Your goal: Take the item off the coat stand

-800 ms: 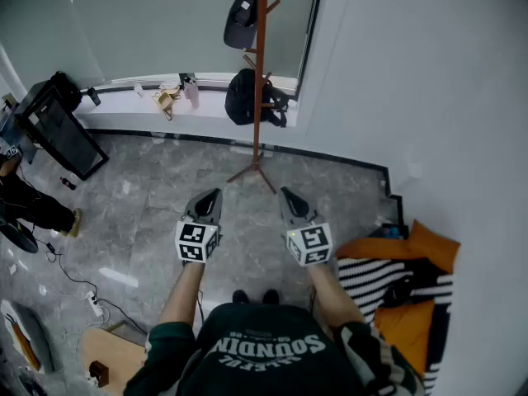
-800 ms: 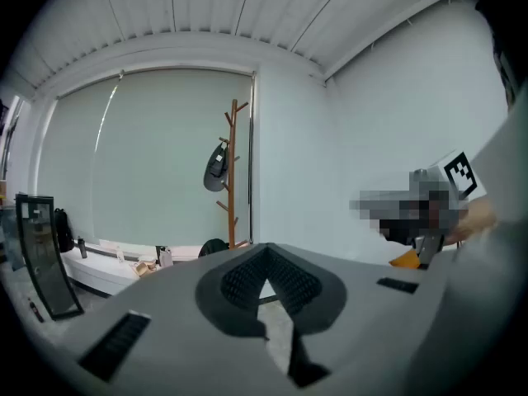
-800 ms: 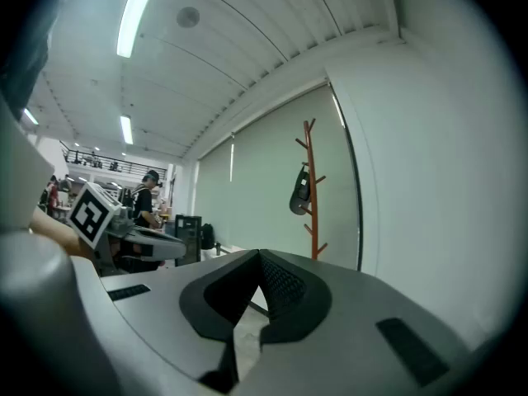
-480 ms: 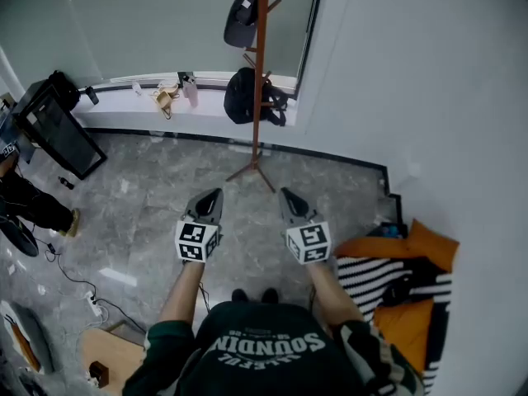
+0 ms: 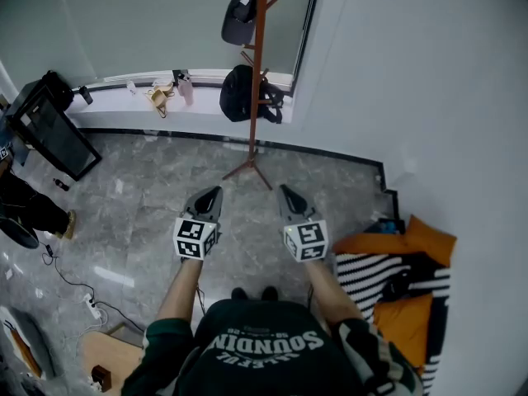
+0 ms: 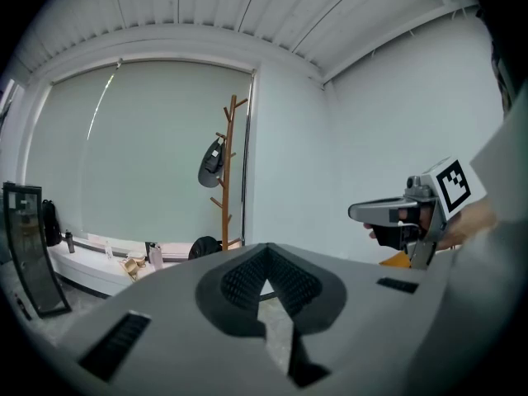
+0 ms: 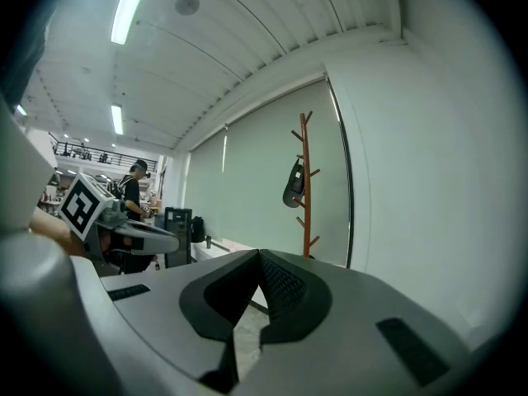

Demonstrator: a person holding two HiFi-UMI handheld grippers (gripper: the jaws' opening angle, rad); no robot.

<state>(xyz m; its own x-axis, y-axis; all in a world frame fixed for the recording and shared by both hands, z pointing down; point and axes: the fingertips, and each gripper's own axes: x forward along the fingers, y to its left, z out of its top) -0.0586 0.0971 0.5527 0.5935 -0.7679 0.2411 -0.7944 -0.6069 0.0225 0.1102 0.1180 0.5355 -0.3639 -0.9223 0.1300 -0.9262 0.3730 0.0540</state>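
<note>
A brown wooden coat stand point(image 5: 258, 73) stands by the window, ahead of me. A dark cap point(image 5: 238, 16) hangs from an upper peg, and a black bag point(image 5: 240, 95) hangs lower down. The stand point(image 6: 227, 172) and cap point(image 6: 212, 163) show far off in the left gripper view; the right gripper view also has the stand point(image 7: 306, 184) and cap point(image 7: 294, 184). My left gripper point(image 5: 211, 195) and right gripper point(image 5: 285, 193) are held side by side over the floor, well short of the stand. Both are shut with nothing between the jaws.
A window sill point(image 5: 124, 89) holds small items. A black monitor-like case point(image 5: 49, 130) leans at the left. Orange and striped fabric point(image 5: 400, 271) lies at the right by the white wall. Cables point(image 5: 70, 279) trail on the grey floor at the left.
The view has shifted slightly: the stand and the floor items sit a little further left and up in the picture. Both grippers keep their pose, shut.
</note>
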